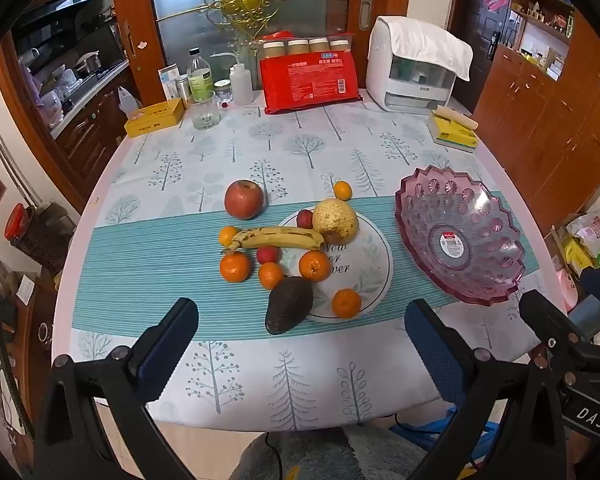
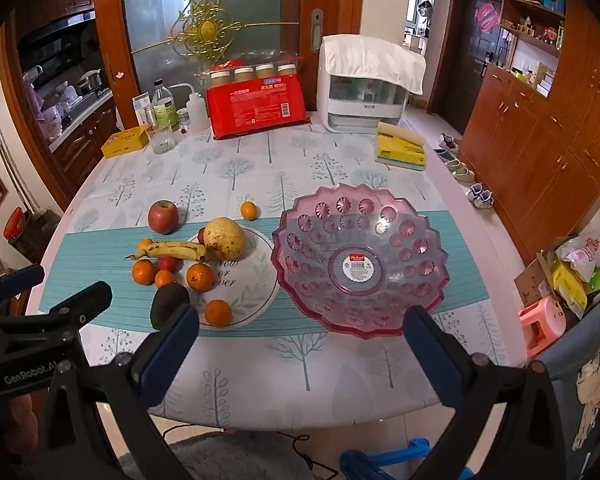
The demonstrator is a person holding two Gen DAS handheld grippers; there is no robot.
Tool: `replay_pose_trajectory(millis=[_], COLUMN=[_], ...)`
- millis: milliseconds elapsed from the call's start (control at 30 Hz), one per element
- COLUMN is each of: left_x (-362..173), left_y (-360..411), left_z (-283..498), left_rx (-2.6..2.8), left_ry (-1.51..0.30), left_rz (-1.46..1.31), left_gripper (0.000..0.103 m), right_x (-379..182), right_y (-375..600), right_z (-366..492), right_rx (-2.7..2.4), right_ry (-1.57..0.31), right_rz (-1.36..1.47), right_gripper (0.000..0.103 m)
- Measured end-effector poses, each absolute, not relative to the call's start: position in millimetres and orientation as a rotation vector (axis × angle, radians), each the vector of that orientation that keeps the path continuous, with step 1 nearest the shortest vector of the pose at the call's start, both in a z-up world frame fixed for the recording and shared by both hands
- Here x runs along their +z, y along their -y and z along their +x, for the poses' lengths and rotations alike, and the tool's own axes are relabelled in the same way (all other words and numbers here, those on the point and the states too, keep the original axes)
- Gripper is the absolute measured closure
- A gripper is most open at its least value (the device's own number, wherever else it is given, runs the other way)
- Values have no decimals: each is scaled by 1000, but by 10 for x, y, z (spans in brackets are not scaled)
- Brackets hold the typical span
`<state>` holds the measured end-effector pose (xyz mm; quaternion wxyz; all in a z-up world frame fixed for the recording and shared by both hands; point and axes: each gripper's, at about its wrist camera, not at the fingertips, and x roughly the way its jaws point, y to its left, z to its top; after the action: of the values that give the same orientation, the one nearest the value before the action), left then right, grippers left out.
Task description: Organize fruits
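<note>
Loose fruit lies mid-table: a red apple [image 1: 244, 199], a banana [image 1: 280, 238], a yellow pear [image 1: 335, 221], a dark avocado [image 1: 289, 305], several oranges [image 1: 314, 265] and small red fruits [image 1: 269, 254]. An empty pink scalloped bowl [image 1: 460, 236] stands to their right, also in the right wrist view [image 2: 360, 260]. My left gripper [image 1: 300, 332] is open and empty, held near the table's front edge before the avocado. My right gripper [image 2: 300, 340] is open and empty, in front of the bowl.
A round white placemat [image 1: 374, 264] lies under part of the fruit. At the back stand a red package [image 1: 310, 80], a white appliance [image 1: 416, 68], bottles, a glass [image 1: 205, 111] and yellow boxes [image 1: 154, 118]. Wooden cabinets stand at the right; a pink stool [image 2: 542, 322] is on the floor.
</note>
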<state>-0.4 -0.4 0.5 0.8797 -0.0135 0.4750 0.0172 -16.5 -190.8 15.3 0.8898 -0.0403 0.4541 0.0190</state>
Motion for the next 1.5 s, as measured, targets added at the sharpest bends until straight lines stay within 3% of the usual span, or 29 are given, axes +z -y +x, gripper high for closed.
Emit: replay_pose_trajectory(millis=[1500], left_x=[150], left_y=[51], left_z=[-146], left_rx=[26], left_ry=[-940], left_rz=[22], left_gripper=[0], right_x=[297], right_y=[1948], right_z=[-271], right_rx=[40], right_ry=[-898], right_rz=[-66], right_gripper=[1])
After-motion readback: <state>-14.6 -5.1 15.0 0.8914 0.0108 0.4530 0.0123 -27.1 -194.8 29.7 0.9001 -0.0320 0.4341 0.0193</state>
